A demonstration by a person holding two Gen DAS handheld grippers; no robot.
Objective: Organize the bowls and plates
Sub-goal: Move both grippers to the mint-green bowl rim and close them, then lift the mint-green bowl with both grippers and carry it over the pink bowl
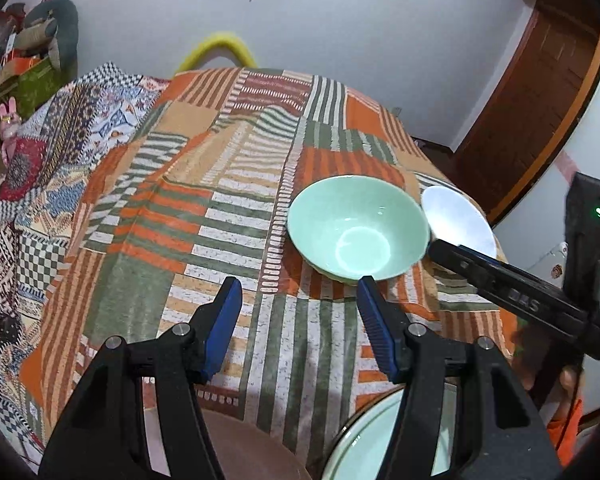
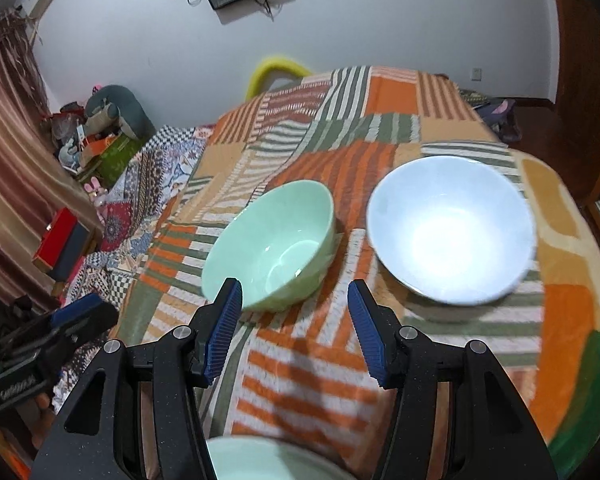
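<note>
Now, step: reaching toward the bowls, nothing picked up yet.
Left gripper (image 1: 300,300): jaws parted, empty, right pad just before green bowl (image 1: 358,232).
Right gripper (image 2: 295,300): jaws parted, empty, between green bowl and white bowl (image 2: 450,228).
Bowls: side by side on striped blanket (image 1: 220,200), apart.
Plates: green plate (image 1: 364,440) and brown plate (image 1: 248,452) at near edge.
Next: probably straddle one rim, close, then nest bowls.

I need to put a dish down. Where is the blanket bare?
Bare: the striped blanket left of the green bowl, and the strip nearer than both bowls. Crowded: green bowl and white bowl side by side; plates at the near edge.
</note>
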